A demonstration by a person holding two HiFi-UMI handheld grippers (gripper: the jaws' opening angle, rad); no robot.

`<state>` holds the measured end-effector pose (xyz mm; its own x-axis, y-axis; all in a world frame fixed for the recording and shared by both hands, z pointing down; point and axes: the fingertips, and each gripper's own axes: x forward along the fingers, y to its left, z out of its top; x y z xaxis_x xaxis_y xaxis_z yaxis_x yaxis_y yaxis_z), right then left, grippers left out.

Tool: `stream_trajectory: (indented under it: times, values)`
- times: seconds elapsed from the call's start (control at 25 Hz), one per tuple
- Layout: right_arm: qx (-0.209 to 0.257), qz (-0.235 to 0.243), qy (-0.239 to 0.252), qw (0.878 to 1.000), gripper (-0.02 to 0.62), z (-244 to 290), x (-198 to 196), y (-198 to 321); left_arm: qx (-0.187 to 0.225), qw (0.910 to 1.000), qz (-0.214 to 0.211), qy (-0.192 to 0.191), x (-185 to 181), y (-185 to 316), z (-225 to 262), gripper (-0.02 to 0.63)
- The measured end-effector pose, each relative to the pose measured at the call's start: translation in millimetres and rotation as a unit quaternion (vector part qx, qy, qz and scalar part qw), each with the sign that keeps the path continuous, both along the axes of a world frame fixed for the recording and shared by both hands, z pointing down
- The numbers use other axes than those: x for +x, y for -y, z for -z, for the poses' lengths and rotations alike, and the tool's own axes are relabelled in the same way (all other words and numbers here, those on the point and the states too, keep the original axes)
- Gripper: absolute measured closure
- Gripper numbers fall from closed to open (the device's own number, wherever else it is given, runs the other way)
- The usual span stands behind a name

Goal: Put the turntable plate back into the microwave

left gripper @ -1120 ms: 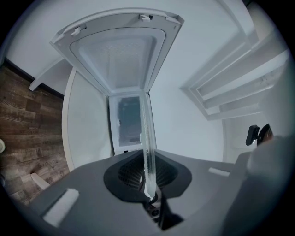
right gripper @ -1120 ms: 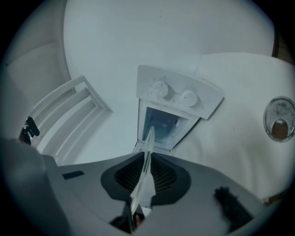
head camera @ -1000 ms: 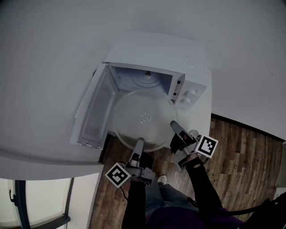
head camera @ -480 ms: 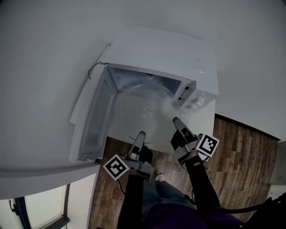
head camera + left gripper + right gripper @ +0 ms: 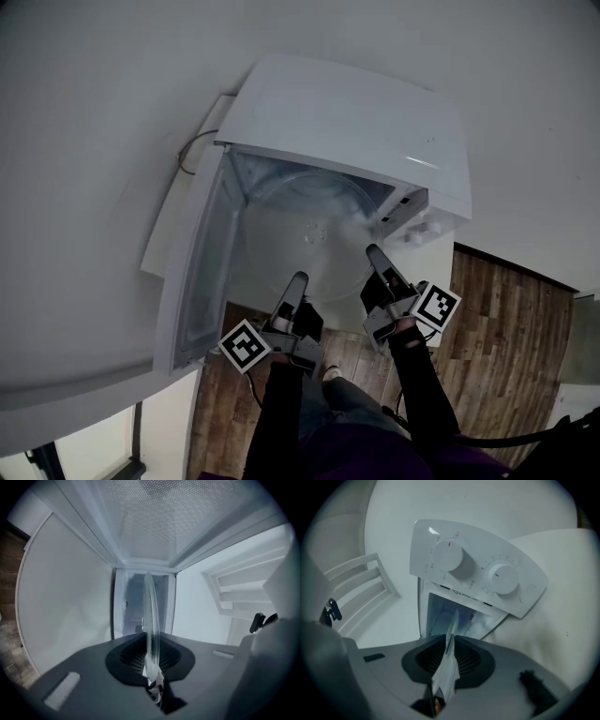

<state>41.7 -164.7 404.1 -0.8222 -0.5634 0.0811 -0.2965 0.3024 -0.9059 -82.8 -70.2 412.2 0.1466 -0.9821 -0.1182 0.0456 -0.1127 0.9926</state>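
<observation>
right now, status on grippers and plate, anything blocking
Left gripper shut on plate rim. Right gripper on the rim too, jaws just eased wider. Open microwave, plate part way in. Nothing visible blocking.

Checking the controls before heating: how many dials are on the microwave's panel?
2, both on the control panel in the right gripper view: the left dial and the right dial. None appear hidden.

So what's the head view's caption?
Left claw and right claw, just easing open, hold the turntable plate partway inside the open microwave.
</observation>
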Motion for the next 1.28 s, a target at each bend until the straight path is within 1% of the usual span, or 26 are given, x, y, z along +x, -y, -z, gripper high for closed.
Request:
stream_trajectory:
  times: [0.12,0.24,0.32,0.4,0.56,0.72,0.92,1.0,1.12,1.28]
  values:
    - [0.025,0.005,-0.027,0.999,0.537,0.3,-5.8,4.3,0.001,1.0000,-0.003,0.004,-4.4,6.5,-1.2,0.575]
    - [0.063,0.030,-0.055,0.996,0.518,7.2,-14.0,4.8,0.004,1.0000,-0.003,-0.007,-6.5,12.7,-1.1,0.572]
    - [0.073,0.051,-0.062,0.994,0.502,10.4,-19.0,0.4,0.004,0.9999,0.005,-0.010,-9.3,14.2,-3.3,0.572]
    - [0.082,0.064,-0.074,0.992,0.476,11.6,-23.5,-2.3,0.005,0.9999,0.011,-0.004,-16.4,18.1,-5.9,0.572]
    - [0.088,0.073,-0.100,0.988,0.476,10.8,-25.8,-6.4,0.008,0.9999,0.010,-0.008,-22.3,28.3,-4.3,0.571]
    - [0.085,0.093,-0.088,0.988,0.476,11.6,-30.5,-15.6,0.010,0.9999,0.011,-0.008,-25.9,34.4,-4.2,0.571]
    - [0.069,0.079,-0.047,0.993,0.477,14.3,-24.0,-16.4,0.017,0.9998,0.006,0.001,-32.0,48.4,-3.9,0.568]
    - [0.072,0.079,-0.048,0.993,0.477,16.1,-23.9,-17.6,0.023,0.9997,0.003,-0.002,-32.5,55.2,-2.6,0.565]
    - [0.076,0.100,-0.058,0.990,0.477,14.8,-28.1,-23.1,0.025,0.9997,0.004,0.006,-34.0,65.0,-3.6,0.566]
    - [0.077,0.108,-0.047,0.990,0.477,18.6,-31.4,-26.1,0.023,0.9997,0.004,0.004,-34.9,82.0,-6.3,0.566]
